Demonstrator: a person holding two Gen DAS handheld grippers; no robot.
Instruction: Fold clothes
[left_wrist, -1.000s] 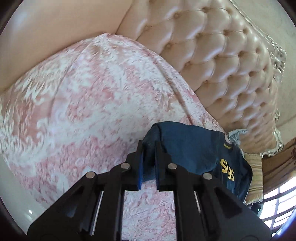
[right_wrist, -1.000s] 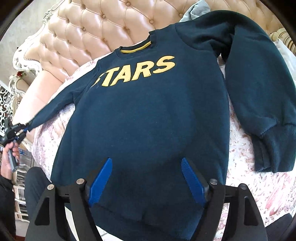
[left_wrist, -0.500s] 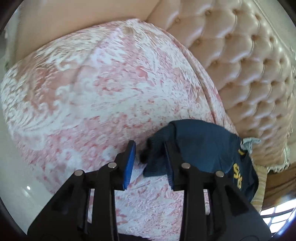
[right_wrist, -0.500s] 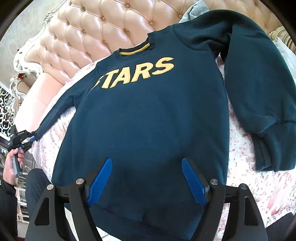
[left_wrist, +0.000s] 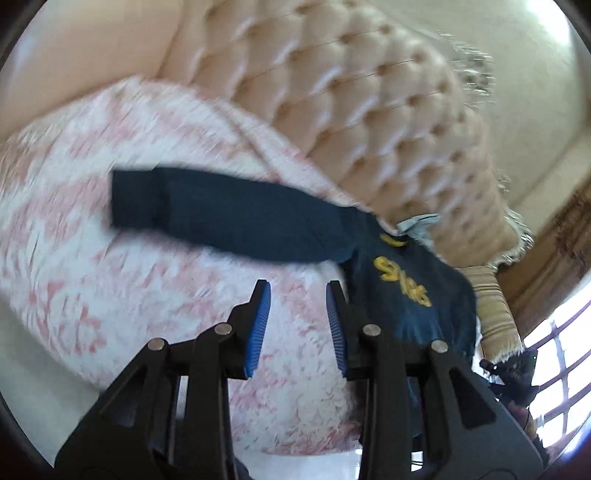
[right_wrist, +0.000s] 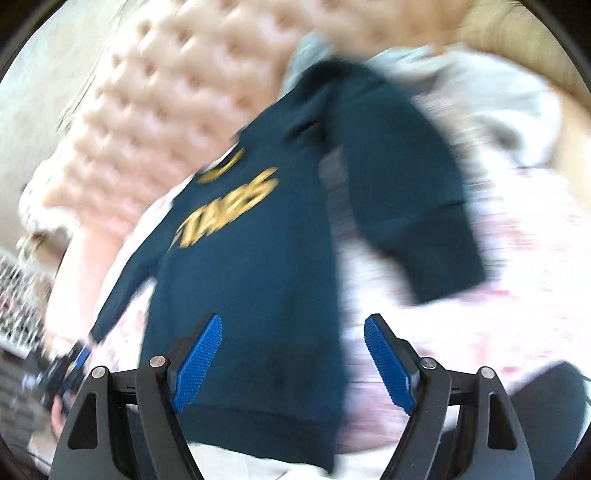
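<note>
A dark blue sweatshirt (right_wrist: 258, 258) with yellow letters lies flat on the pink and white bedspread (left_wrist: 110, 295). Its left sleeve (left_wrist: 221, 218) is stretched out sideways across the cover, beyond my left gripper (left_wrist: 299, 291). That gripper is open, holds nothing, and hovers short of the sleeve above the bare cover. My right gripper (right_wrist: 293, 321) is wide open above the lower part of the sweatshirt's body, near the hem, with nothing between its blue pads (right_wrist: 199, 354). The right sleeve (right_wrist: 417, 206) lies bent down beside the body. Both views are blurred by motion.
A tufted peach headboard (left_wrist: 351, 110) runs along the far side of the bed. A pale blue garment (left_wrist: 421, 225) lies by the collar, and a whitish cloth (right_wrist: 498, 110) lies at the far right. A striped cushion (left_wrist: 491, 302) and a window (left_wrist: 554, 350) are further right.
My left gripper has let go of the sleeve cuff and pulled back, leaving the sleeve stretched out on the bed. My right gripper has rolled and shifted over the sweatshirt, still open.
</note>
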